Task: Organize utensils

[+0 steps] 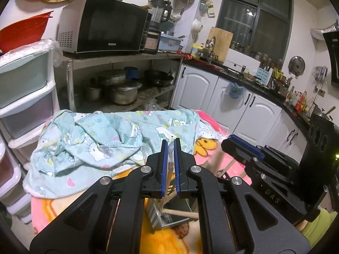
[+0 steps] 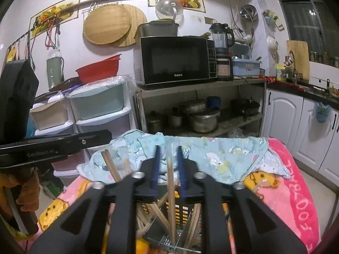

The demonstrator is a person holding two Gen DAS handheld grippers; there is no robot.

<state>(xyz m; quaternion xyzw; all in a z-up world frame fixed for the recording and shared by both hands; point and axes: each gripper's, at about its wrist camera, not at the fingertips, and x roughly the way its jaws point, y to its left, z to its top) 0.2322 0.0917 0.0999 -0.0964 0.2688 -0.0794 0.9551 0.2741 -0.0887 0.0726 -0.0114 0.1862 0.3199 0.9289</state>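
My left gripper (image 1: 170,148) has its blue pads close together on a thin utensil (image 1: 169,169) held upright between them. Below it stands a perforated metal utensil holder (image 1: 156,218) with wooden chopsticks (image 1: 180,212) in it. My right gripper (image 2: 168,154) stands with a gap between its pads, and one wooden chopstick (image 2: 170,182) rises between them into the metal holder (image 2: 169,241), which holds several wooden chopsticks (image 2: 156,211). Two more chopstick ends (image 2: 110,165) stick up at the left. The right gripper also shows in the left wrist view (image 1: 243,148).
A pink cartoon blanket (image 2: 296,190) covers the table, with a crumpled light-blue cloth (image 1: 101,139) at its far side. Behind stand plastic drawers (image 2: 99,110), a shelf with a microwave (image 2: 175,61) and pots (image 2: 203,120), and white cabinets (image 1: 254,110).
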